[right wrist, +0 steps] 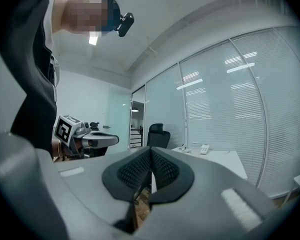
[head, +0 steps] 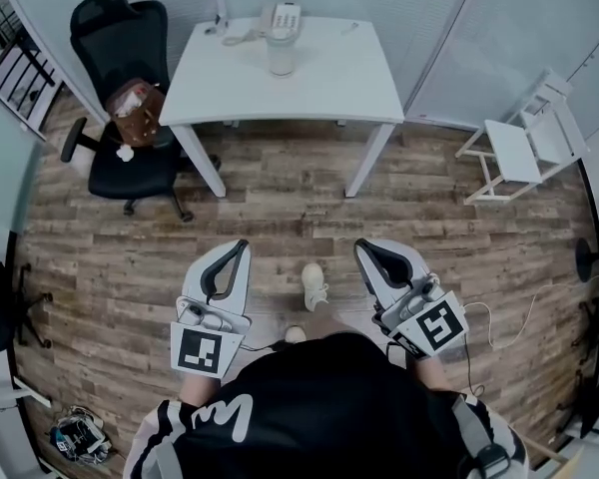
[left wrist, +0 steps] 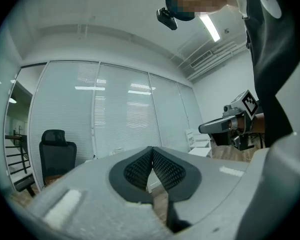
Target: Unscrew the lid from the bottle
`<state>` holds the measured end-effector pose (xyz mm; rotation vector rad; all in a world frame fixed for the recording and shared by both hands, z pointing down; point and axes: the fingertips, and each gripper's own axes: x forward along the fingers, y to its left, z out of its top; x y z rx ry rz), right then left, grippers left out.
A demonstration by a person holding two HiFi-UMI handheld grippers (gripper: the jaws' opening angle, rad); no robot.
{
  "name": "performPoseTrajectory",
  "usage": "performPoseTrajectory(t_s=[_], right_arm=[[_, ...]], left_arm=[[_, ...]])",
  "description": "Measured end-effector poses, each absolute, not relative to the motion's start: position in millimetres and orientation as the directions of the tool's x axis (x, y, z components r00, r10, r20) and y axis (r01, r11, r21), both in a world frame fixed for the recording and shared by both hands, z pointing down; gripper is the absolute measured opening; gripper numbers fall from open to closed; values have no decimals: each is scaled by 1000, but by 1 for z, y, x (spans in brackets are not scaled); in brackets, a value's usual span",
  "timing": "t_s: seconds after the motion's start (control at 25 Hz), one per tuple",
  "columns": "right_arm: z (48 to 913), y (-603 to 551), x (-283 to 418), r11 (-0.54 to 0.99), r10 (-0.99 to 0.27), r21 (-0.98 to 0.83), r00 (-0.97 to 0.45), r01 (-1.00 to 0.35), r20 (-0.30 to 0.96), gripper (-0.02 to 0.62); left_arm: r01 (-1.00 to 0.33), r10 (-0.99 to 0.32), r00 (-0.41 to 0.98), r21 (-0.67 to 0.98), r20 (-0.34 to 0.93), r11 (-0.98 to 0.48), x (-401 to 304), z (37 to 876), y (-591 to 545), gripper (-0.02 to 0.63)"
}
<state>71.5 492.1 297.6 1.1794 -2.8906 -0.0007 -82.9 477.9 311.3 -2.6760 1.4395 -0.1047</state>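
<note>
Left gripper (head: 240, 249) and right gripper (head: 365, 249) were held side by side just in front of the torso (head: 329, 407), apart from each other, tips pointing forward away from the body, marker cubes facing up, each with its jaws pressed together on nothing.

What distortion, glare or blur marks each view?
Head view: fisheye curves the floor planks; the white table is nearly washed out. Left gripper view: dark round vignette, a glaring ceiling light, the left tool near and soft. Right gripper view: same vignette, bright streaks on the blinds, right tool soft.
</note>
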Motion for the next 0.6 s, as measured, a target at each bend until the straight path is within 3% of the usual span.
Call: performPoseTrajectory(t_s=[0.6], right_arm=[[292, 371, 85, 732, -681, 4, -732, -681, 13, 2]], left_arm=[[-835, -844, 535, -134, 30, -534, -69, 309, 360, -2]])
